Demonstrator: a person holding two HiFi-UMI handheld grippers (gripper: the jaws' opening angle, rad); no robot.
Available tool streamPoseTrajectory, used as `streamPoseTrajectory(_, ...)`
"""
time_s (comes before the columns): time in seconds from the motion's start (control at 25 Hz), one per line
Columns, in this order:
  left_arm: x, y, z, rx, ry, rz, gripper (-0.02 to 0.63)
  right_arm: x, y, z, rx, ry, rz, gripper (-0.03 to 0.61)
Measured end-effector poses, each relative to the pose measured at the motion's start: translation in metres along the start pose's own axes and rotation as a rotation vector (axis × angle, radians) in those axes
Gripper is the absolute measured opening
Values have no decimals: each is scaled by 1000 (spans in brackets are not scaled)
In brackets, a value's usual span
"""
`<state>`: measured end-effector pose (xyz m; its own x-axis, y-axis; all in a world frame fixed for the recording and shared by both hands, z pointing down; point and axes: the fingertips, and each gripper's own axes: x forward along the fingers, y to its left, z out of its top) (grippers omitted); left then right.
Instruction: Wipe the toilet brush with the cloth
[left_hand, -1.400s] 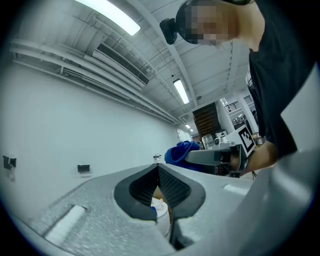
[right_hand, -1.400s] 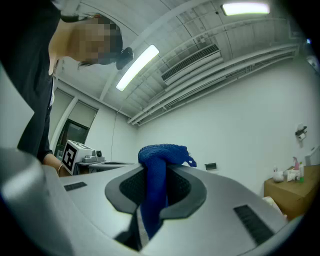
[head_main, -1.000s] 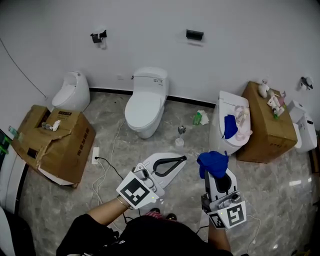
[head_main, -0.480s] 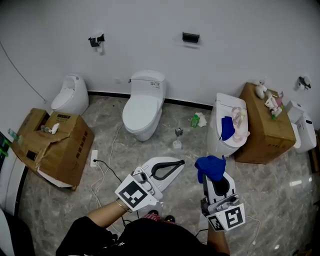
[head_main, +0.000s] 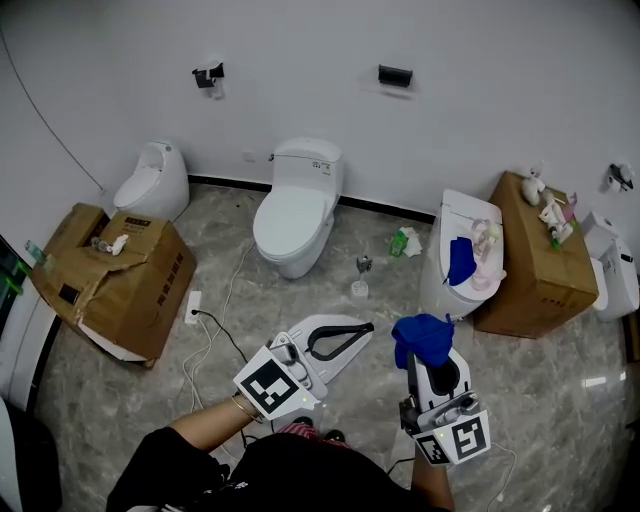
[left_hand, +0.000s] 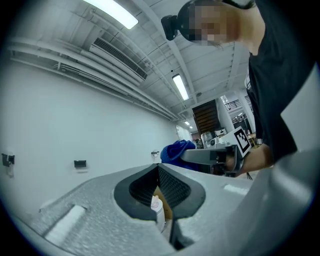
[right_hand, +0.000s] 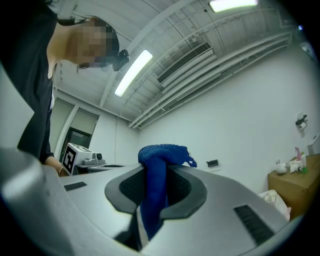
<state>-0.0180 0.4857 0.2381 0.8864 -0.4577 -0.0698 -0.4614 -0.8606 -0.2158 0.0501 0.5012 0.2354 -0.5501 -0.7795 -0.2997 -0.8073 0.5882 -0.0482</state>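
Blue cloth (right_hand: 155, 197) bunches over the right gripper's (right_hand: 161, 167) tips, clamped between its 2 jaws; left gripper (left_hand: 158, 169) clenched, empty.

The light-grey plastic left gripper (head_main: 366, 326) and the matching right gripper (head_main: 428, 352), clamped on the crumpled blue cloth (head_main: 421, 334), both now sit slightly lower in the head view, drawn a little further back from the white ceramic toilet (head_main: 295, 205).
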Motion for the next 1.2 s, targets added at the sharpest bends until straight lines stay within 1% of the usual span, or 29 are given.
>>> streamPoseTrajectory(0.36, -2, -10, 1, -21, -3, 39, 2, -12, -1, 2, 16, -4, 34, 74)
streamPoseTrajectory(0.64, 5, -19, -4, -14, 4, 12, 2, -21, -10, 0, 13, -2, 15, 74)
streamPoseTrajectory(0.76, 9, -12, -5, -29, -19, 25, 2, -21, -16, -1, 7, -16, -8, 74)
streamPoseTrajectory(0.96, 21, 6, -13, -39, -2, -8, 3, -6, -32, -8, 13, -2, -36, 74)
streamPoseTrajectory(1.2, 32, 38, -18, -48, -8, -39, 3, 22, -45, -13, 7, -4, -70, 75)
